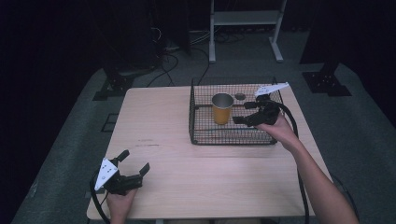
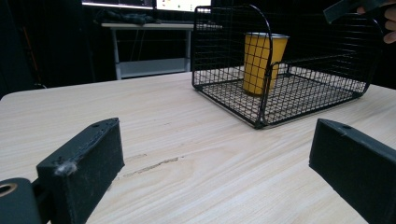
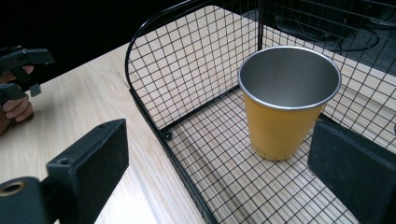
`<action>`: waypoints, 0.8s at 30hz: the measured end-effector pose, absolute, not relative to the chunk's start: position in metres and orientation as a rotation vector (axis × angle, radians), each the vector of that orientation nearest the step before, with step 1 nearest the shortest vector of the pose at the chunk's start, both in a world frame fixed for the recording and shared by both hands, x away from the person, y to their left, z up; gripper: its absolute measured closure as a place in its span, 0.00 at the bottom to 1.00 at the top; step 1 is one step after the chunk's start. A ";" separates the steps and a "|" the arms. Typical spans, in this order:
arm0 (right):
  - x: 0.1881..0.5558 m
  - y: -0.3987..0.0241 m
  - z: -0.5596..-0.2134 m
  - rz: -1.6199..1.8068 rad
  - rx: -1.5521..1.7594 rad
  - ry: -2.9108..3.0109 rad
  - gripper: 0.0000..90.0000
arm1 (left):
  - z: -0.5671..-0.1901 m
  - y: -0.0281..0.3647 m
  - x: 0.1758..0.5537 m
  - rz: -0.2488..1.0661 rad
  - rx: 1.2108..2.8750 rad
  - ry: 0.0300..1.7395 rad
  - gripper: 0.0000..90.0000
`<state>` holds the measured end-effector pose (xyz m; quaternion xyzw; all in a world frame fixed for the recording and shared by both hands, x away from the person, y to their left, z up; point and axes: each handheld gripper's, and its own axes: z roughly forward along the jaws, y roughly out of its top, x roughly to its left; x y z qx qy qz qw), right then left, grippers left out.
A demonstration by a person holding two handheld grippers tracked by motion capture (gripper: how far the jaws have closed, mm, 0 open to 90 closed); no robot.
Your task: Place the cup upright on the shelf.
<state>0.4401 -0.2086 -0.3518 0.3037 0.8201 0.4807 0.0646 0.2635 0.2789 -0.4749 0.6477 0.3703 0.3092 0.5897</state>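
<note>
A: Start at the left. What's at seven o'clock on the table [image 1: 187, 177]?

B: The left gripper [image 1: 135, 163], held in a hand [image 1: 120, 201] at the near edge. Its jaws are spread wide, nothing between them, aimed toward two o'clock. In the left gripper view they frame bare wood, with the basket [image 2: 261, 105] well ahead at one o'clock.

A: And the middle of the table?

B: Plain light wood with a faint scuff.

A: Then the basket?

B: A black wire basket [image 1: 196, 135] at one o'clock on the table, open at the top. A yellow cup [image 1: 222, 109] with a metal inside stands upright on its floor, toward the nine o'clock side. A small dark round thing [image 1: 240, 96] lies beyond the cup at the far wall; I cannot tell what it is.

A: The right gripper?

B: The right gripper [image 1: 245, 112] sits over the basket's three o'clock side, pointing at the cup. Its jaws are apart and gripping nothing. In the right gripper view the cup [image 3: 287, 105] stands just beside the right-hand jaw, not touching it, and the other jaw hangs outside the basket's wall [image 3: 154, 116].
</note>
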 end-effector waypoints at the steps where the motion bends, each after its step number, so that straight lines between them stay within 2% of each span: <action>1: 0.439 -0.209 -0.352 1.452 0.917 2.477 0.05 | -0.475 0.279 0.263 0.720 1.508 0.862 0.03; 24: 0.417 -0.226 -0.366 1.475 0.935 2.485 0.05 | -0.475 0.279 0.263 0.722 1.508 0.862 0.03</action>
